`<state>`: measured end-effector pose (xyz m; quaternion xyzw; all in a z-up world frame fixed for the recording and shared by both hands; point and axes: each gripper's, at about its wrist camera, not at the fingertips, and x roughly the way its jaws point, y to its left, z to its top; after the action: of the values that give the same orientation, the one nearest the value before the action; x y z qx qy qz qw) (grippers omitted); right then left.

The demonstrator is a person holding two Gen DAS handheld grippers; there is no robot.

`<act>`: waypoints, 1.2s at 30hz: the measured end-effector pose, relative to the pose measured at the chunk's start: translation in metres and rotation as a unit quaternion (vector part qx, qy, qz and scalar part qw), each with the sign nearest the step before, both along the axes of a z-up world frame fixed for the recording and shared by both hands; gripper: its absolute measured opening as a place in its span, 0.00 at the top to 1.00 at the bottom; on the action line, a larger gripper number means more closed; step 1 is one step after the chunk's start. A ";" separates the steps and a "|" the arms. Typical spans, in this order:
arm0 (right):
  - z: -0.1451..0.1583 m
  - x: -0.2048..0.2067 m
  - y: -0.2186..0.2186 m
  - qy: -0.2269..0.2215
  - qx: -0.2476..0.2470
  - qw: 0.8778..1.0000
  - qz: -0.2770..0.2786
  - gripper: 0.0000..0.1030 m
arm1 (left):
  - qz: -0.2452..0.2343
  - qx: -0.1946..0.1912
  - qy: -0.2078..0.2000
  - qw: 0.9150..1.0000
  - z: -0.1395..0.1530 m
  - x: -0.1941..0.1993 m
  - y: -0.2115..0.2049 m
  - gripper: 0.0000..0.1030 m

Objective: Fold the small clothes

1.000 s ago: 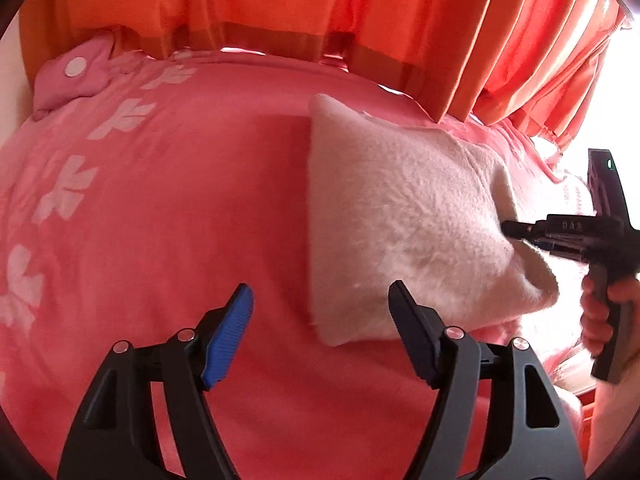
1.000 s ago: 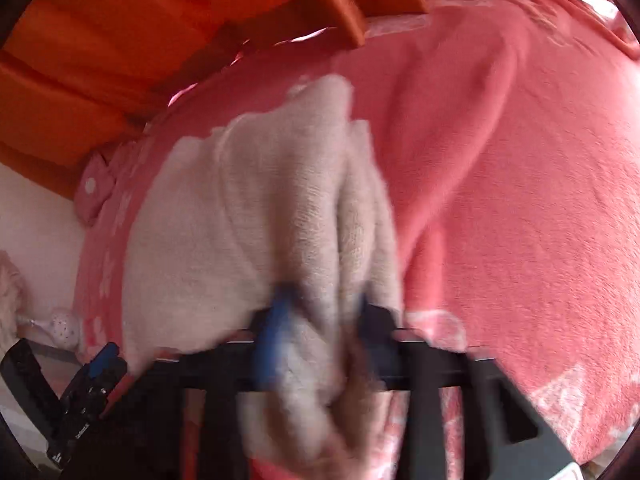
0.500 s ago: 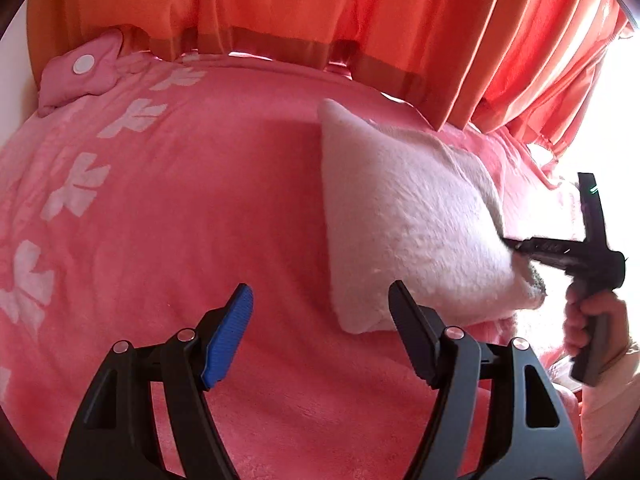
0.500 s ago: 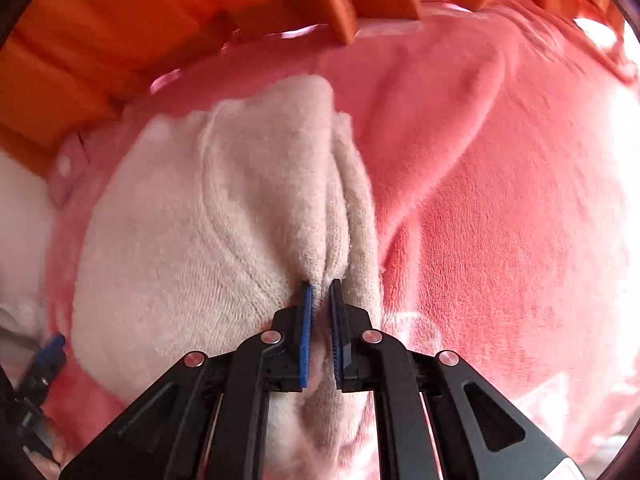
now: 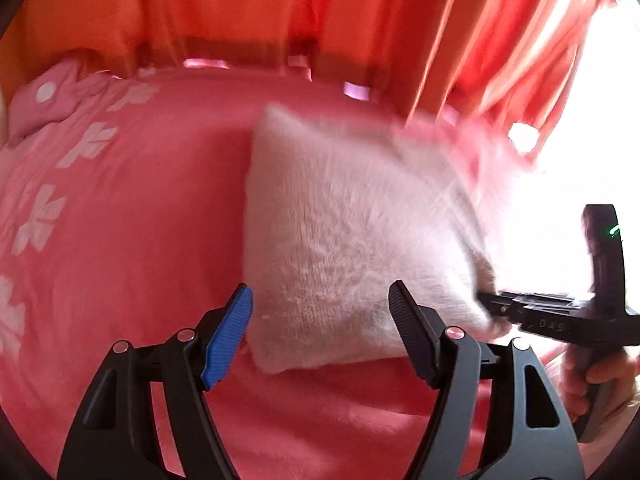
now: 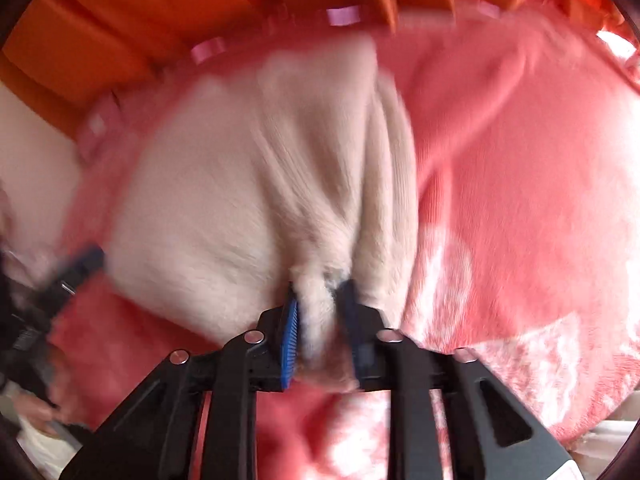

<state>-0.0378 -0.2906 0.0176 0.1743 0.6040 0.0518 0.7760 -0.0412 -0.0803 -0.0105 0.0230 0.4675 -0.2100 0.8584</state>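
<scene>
A folded cream fleece garment (image 5: 352, 232) lies on the pink blanket (image 5: 132, 240). My left gripper (image 5: 320, 332) is open and empty, hovering just before the garment's near edge. My right gripper (image 6: 320, 320) grips a bunched corner of the same garment (image 6: 248, 184) between its fingers. In the left wrist view the right gripper (image 5: 486, 304) reaches in from the right and pinches the garment's right corner. Both views are blurred by motion.
Orange curtains (image 5: 280, 20) hang along the far edge of the bed. A pink cloth with a white dot (image 5: 44, 96) lies at the far left. Bright window light (image 5: 592, 128) washes out the right side. The blanket has white leaf prints (image 5: 40, 216).
The right gripper's fingers have spread a little but still hold the garment's corner. The left gripper has come closer to the garment's near edge. The garment has shifted slightly.
</scene>
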 end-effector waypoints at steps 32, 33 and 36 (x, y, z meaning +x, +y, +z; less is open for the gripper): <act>-0.022 0.067 -0.025 -0.016 0.082 0.994 -0.074 0.12 | 0.036 -0.160 0.164 0.973 -0.055 0.097 0.021 0.04; -0.024 0.067 -0.025 -0.018 0.085 0.993 -0.074 0.08 | 0.036 -0.173 0.162 0.971 -0.058 0.099 0.021 0.04; -0.030 0.068 -0.030 -0.018 0.108 0.991 -0.079 0.10 | 0.009 -0.181 0.145 0.973 -0.056 0.098 0.011 0.06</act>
<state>0.0303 -0.3204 -0.0121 0.3032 0.5655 0.0580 0.7648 0.0563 -0.0695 -0.0669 -0.1675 0.5411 -0.2840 0.7736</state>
